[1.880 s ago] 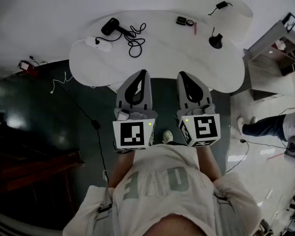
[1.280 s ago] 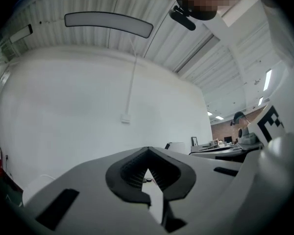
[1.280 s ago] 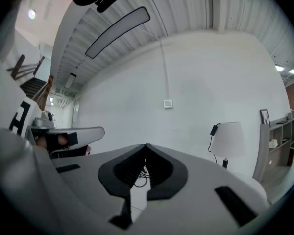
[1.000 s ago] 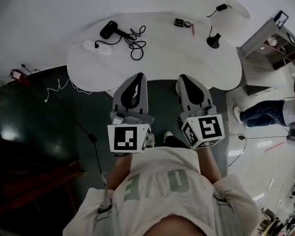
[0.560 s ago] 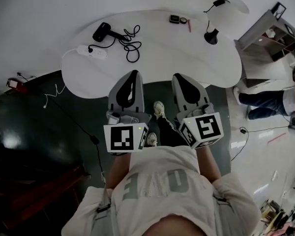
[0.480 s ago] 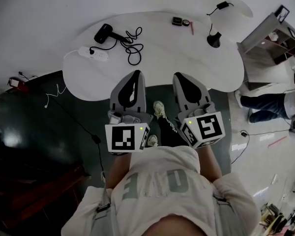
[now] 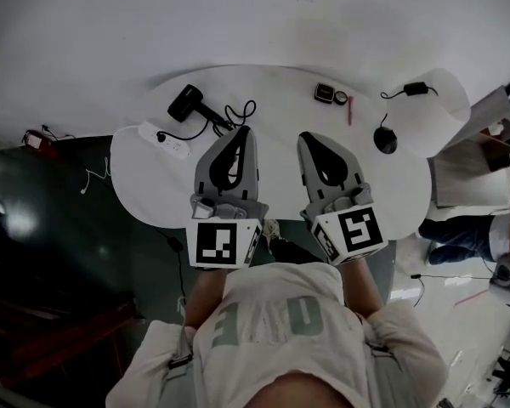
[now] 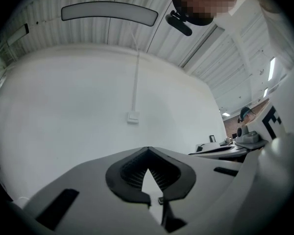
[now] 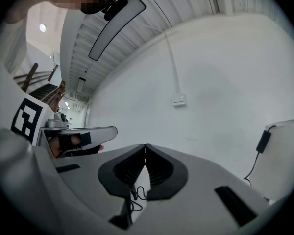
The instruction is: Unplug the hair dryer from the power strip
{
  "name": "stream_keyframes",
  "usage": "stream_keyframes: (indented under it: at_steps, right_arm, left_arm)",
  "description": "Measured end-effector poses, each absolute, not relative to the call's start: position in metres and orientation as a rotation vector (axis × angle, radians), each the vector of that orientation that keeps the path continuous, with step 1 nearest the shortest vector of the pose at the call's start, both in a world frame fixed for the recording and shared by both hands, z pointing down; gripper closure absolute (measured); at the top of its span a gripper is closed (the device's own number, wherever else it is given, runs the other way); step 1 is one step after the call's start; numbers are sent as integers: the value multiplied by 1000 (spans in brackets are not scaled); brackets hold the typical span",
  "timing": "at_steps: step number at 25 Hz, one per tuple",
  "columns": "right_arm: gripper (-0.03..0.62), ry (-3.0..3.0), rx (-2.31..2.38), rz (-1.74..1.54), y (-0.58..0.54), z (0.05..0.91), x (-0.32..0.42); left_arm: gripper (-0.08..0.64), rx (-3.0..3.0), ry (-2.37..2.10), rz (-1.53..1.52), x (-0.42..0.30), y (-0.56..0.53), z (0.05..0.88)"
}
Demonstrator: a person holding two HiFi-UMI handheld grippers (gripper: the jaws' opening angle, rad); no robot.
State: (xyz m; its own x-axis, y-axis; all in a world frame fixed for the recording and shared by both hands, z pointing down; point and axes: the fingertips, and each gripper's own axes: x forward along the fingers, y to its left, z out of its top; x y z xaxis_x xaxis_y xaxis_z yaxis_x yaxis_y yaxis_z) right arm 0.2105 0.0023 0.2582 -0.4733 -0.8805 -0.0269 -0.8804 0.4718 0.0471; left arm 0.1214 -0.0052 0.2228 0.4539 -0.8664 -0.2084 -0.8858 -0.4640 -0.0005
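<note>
A black hair dryer (image 7: 187, 102) lies at the back left of the white table (image 7: 280, 87). Its black cord (image 7: 239, 112) coils beside it and runs to a white power strip (image 7: 164, 138) near the table's left edge. My left gripper (image 7: 241, 131) is shut and empty, its tip just short of the cord coil and to the right of the strip. My right gripper (image 7: 307, 138) is also shut and empty, over the table's middle. The left gripper view shows only the closed tips (image 8: 147, 150) against a white wall. Below the right gripper's closed tips (image 9: 145, 146) a bit of cord (image 9: 135, 193) shows.
A small black device (image 7: 325, 93), a red pen (image 7: 349, 110), a round black object (image 7: 385, 140) and a black adapter (image 7: 415, 87) lie on the table's right part. A person (image 7: 463, 228) stands at the right. Dark floor with cables lies on the left.
The table has come much closer: both grippers, earlier over the dark floor before it, now reach over its near part. Both stay shut and empty.
</note>
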Motion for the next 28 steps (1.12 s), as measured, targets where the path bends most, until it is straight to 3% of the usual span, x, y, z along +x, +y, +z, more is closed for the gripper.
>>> stream_keyframes:
  at_steps: [16,28]
  right_arm:
    - [572,-2839,1466,-29,-96,242,214]
    - [572,-2841,1395,38,-114,248,189]
  left_arm:
    - [548,-2541,1640,255,142,-91,215]
    - [549,-2567,1673,196,112,-112,224]
